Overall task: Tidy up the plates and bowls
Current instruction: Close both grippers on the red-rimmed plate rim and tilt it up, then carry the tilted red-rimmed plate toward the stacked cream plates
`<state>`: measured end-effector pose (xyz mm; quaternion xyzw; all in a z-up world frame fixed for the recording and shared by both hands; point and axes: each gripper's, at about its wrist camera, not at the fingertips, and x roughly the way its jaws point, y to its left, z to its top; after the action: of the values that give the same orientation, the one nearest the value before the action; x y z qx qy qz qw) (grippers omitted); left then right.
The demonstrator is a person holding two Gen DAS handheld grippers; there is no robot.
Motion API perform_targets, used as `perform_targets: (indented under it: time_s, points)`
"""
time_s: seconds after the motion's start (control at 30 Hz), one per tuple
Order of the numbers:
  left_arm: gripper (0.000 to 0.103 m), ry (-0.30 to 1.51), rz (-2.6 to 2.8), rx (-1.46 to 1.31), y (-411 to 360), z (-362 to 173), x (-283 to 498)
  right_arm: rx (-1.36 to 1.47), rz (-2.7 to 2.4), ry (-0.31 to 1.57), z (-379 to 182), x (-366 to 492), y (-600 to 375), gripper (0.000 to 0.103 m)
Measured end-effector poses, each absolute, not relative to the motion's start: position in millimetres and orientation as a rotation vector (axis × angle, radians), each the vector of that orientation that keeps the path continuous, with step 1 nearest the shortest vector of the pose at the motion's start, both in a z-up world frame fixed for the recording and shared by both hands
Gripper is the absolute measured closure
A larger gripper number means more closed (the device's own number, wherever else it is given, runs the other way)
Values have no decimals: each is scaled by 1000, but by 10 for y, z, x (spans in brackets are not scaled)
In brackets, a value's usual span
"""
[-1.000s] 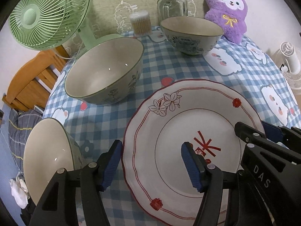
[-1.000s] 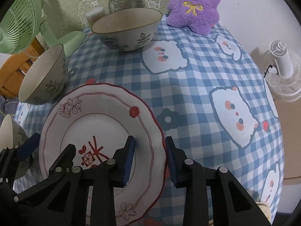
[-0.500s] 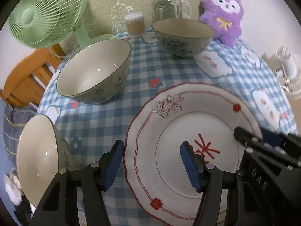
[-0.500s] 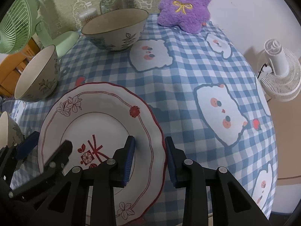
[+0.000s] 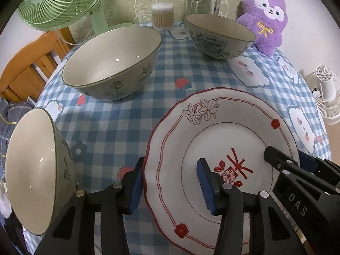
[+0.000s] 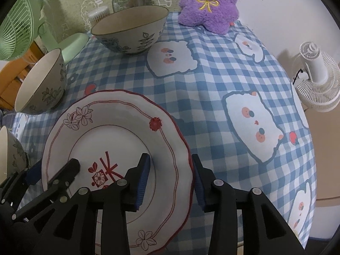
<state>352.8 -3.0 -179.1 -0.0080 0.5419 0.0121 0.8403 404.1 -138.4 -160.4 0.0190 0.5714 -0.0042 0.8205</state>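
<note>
both tongs straddle opposite edges of one plate (image 5: 221,148), which lies flat on the checked tablecloth (image 5: 119,123) near the table's front edge. your left tongs (image 5: 170,182) have one finger outside the plate's left edge and the other over its well; their jaws have just been closing, from a wider gape a second ago to a middling one now, with the rim between them, but the inner pad is clear of the china, so this is no grip yet. your right tongs (image 6: 170,180) sit on the plate's right edge the same way; their jaws have just been opening a little, and a gap shows between each pad and the rim, so they too are part open and hold nothing.

judged from this, the plate has been set down or is about to be taken up; the pictures cannot settle which. the right side loosening while the left side closes suggests a change of hands, with the left taking over.

three bowls wait to be sorted: a small bowl (image 5: 36,170) at the table's front left corner, a large bowl (image 5: 112,61) at its left edge, and a far bowl (image 5: 218,36) near the back edge. beyond them stand a green fan (image 5: 61,0), a glass jar (image 5: 201,0), a tub of cotton swabs (image 5: 162,16) and a purple plush toy (image 5: 265,19). keep the left tongs clear of the small bowl, which sits just beside them.
</note>
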Motion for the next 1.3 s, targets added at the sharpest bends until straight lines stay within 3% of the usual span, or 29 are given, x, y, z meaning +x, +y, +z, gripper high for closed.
perform_targets:
  time_s: [0.1,0.3,1.3]
  points:
    - [64,1146,35,-15,-9,-1785,3529,31,-9,1219,-1594,4032,-1376,63]
    - [67,1149,28,-14,16,-1762,3510,36,-4,1235,-1573,3949,-1392,65]
    - [68,1045,10,-18,-132,-1040,3099,29,-21,1120,-764,3521,-1526,65]
